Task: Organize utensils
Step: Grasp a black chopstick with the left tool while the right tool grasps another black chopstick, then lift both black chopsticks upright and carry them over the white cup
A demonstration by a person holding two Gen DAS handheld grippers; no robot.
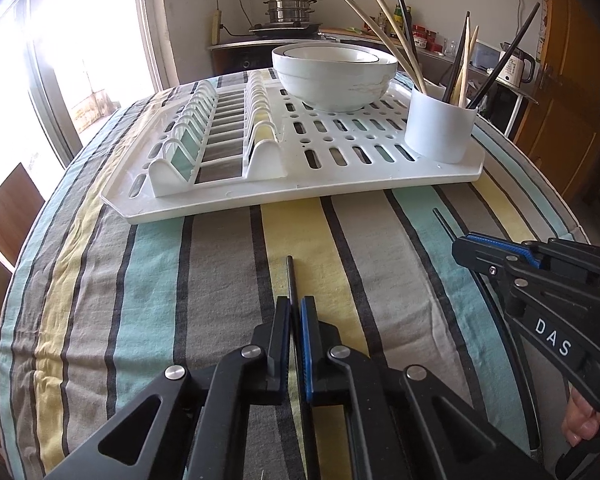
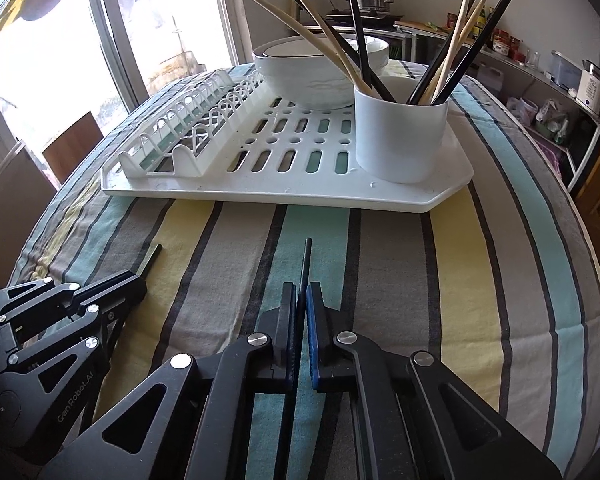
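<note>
- Chopsticks are the business here: each gripper is clamped on a single dark one lying on the striped tablecloth (image 1: 204,248).
- Left gripper (image 1: 296,312) has its jaws pinched tight around a black chopstick (image 1: 290,276), whose tip pokes out ahead of the pads, down at the cloth.
- Right gripper (image 2: 301,300) is closed the same way on a second black chopstick (image 2: 307,258), pointing toward the rack.
- From the left camera the right gripper (image 1: 466,246) shows at the right edge, a hand (image 1: 584,420) on its handle below.
- White dish rack (image 1: 340,184) sits further back on the cloth, well apart from both grippers.
- White utensil cup (image 2: 400,140) stands in the rack's near right corner, holding a loose bunch of dark and pale chopsticks (image 2: 440,68) leaning outward.
- White bowls (image 1: 334,76), nested, rest on the rack just beside and behind the cup.
</note>
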